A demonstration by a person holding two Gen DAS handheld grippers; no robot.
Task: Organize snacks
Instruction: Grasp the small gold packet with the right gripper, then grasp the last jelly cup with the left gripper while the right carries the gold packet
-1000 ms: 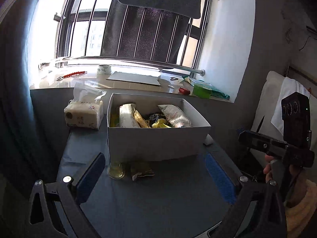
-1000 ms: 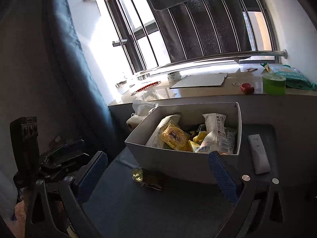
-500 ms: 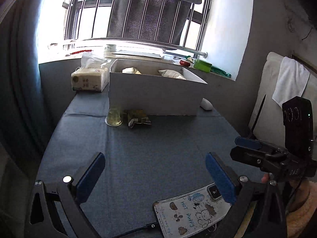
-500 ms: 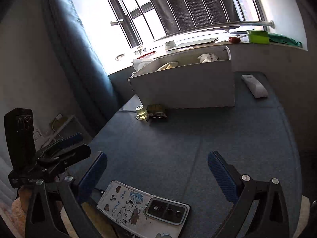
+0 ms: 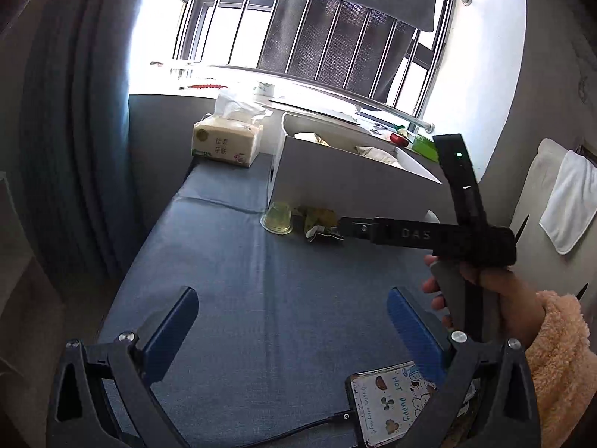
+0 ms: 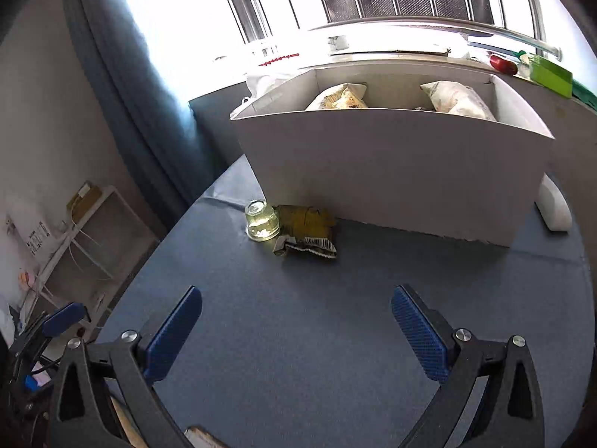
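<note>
On the blue table, left wrist view
Landmark: the white box (image 5: 354, 190) stands at the far end of the blue table (image 5: 261, 298), open at the top, with snack packets showing above its rim.
Left gripper (image 5: 291, 321): jaws spread wide over bare tablecloth, well short of the white box; nothing between the blue pads (image 5: 171, 328).
Jelly cup (image 5: 278, 217): a small clear cup with yellowish contents, standing just in front of the white box's near left corner.
Crumpled wrapper (image 5: 321, 222): a yellow-green snack packet lying flat just right of the jelly cup, close against the white box's front wall.
Right gripper (image 5: 347, 228): seen side-on, held by a hand (image 5: 481, 295) in a fuzzy peach sleeve (image 5: 559, 358); its tip lies over the wrapper's right edge in this view, and I cannot tell from here how far it is open.
Tissue pack (image 5: 225, 145): left of the white box, at the table's far edge.
Phone (image 5: 391, 407): in a cartoon case with a cable plugged in, at the near edge, far from the white box.

On the blue table, right wrist view
Right gripper (image 6: 294, 332): jaws wide apart and empty, above the tablecloth, pointing toward the white box (image 6: 391, 171).
Jelly cup (image 6: 262, 221): in front of the white box's left corner, touching the crumpled wrapper (image 6: 306, 231) to its right.
Snack packets (image 6: 457, 100): two pale bags rise above the white box's rim, one left, one right.
White remote-like item (image 6: 554, 205): on the table just right of the white box.
Left gripper (image 6: 61, 317): only a blue pad shows at the lower left, far from the white box.
</note>
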